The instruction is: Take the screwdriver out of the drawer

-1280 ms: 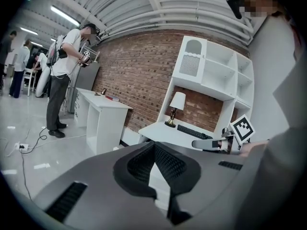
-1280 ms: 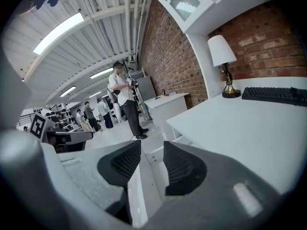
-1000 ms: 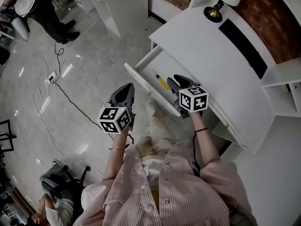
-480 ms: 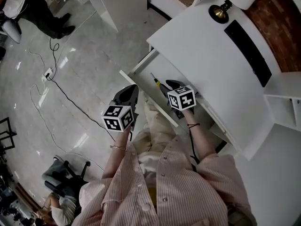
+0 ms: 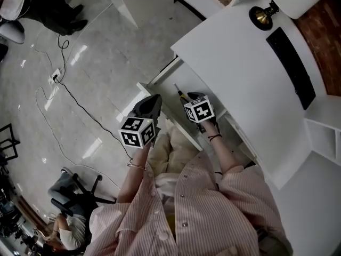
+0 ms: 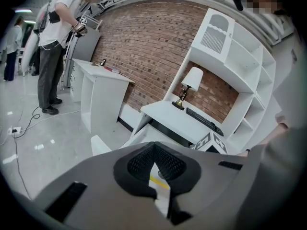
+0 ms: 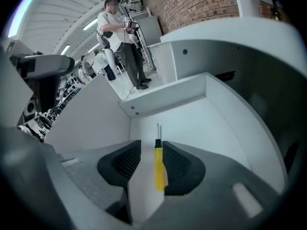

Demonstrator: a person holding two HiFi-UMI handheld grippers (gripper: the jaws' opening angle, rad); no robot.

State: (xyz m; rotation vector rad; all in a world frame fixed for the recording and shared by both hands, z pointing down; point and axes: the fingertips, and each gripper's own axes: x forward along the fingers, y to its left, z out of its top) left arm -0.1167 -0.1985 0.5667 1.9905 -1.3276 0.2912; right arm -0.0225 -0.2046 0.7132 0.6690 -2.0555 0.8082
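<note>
The white drawer (image 5: 166,114) stands pulled out from under the white desk (image 5: 234,63). A screwdriver (image 5: 181,94) with a yellow handle lies on its floor, thin shaft pointing away. My right gripper (image 5: 193,97) is down in the drawer and open. In the right gripper view the screwdriver's handle (image 7: 159,170) lies between the two pads of the right gripper (image 7: 152,152), close to the right pad (image 7: 178,164), with a gap on the left. My left gripper (image 5: 151,103) hovers just outside the drawer front, and in its own view the left gripper (image 6: 154,145) is shut with nothing held.
On the desk stand a lamp (image 5: 265,14) and a black keyboard (image 5: 294,67). White shelves (image 6: 240,80) rise behind it. Cables (image 5: 64,95) run over the tiled floor at left. A person (image 6: 57,47) stands by another white desk (image 6: 98,95); a chair (image 5: 74,188) is at lower left.
My right gripper has moved forward along the drawer until the screwdriver's yellow handle lies between its jaws. The left gripper has stayed beside the drawer front.
</note>
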